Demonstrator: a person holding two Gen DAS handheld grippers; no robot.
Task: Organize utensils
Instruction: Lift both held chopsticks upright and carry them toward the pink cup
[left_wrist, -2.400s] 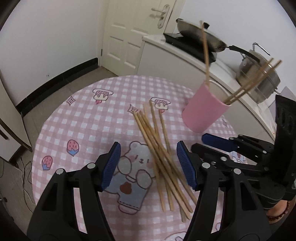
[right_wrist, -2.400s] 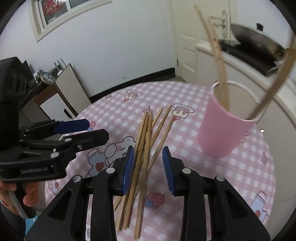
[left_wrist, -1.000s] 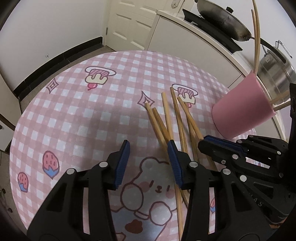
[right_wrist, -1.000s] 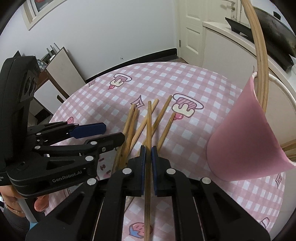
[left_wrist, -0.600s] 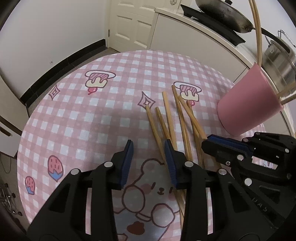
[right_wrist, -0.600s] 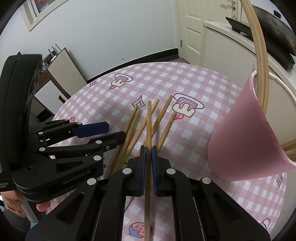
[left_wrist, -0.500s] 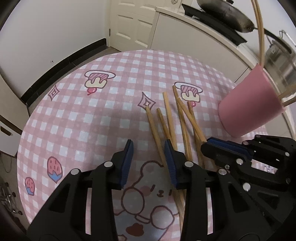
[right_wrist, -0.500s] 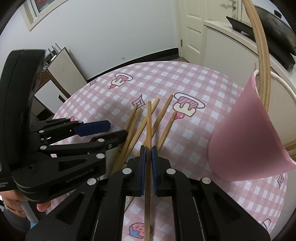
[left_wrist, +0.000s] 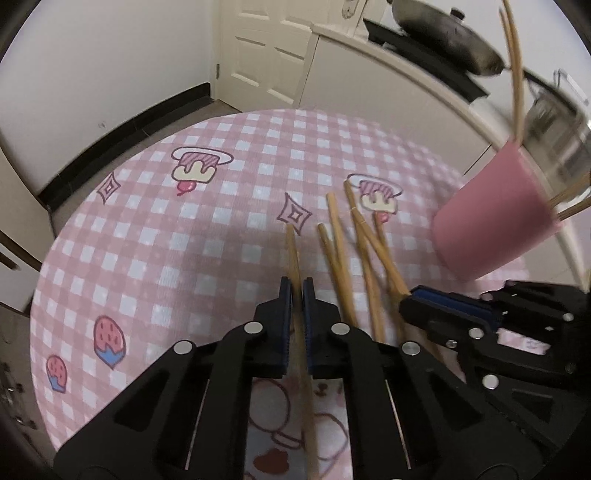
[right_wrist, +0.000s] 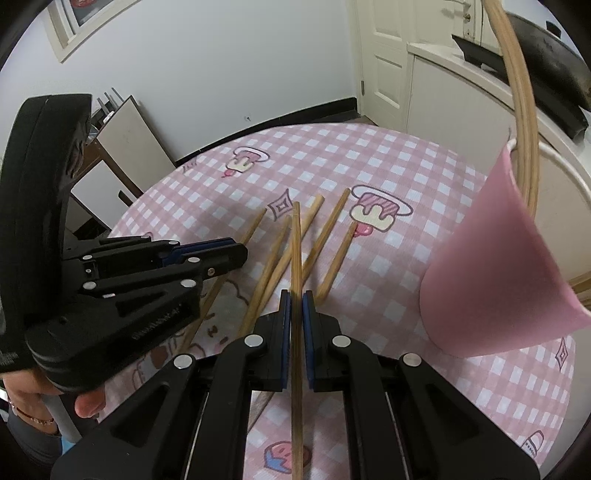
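Several wooden chopsticks (left_wrist: 343, 258) lie fanned on the round pink checked tablecloth (left_wrist: 166, 240). My left gripper (left_wrist: 296, 291) is shut on the leftmost chopstick (left_wrist: 291, 243), which runs back between its blue pads. In the right wrist view my right gripper (right_wrist: 296, 299) is shut on another chopstick (right_wrist: 295, 240), whose tip sits slightly above the loose chopsticks (right_wrist: 321, 236). The left gripper (right_wrist: 221, 251) shows beside it on the left. A pink cup (right_wrist: 495, 269) with chopsticks standing in it sits at the right; in the left wrist view the cup (left_wrist: 491, 218) is tilted by the lens.
Behind the table runs a white counter (left_wrist: 388, 62) with a wok (left_wrist: 443, 29) and a steel pot (left_wrist: 557, 125). A white door (left_wrist: 269, 48) is at the back. A person's hand (right_wrist: 88, 402) holds the left gripper's handle. The table edge (left_wrist: 122, 162) curves round the far left.
The left gripper's jaws have closed from open onto the leftmost chopstick. The right gripper has stayed shut on its chopstick and has not moved.
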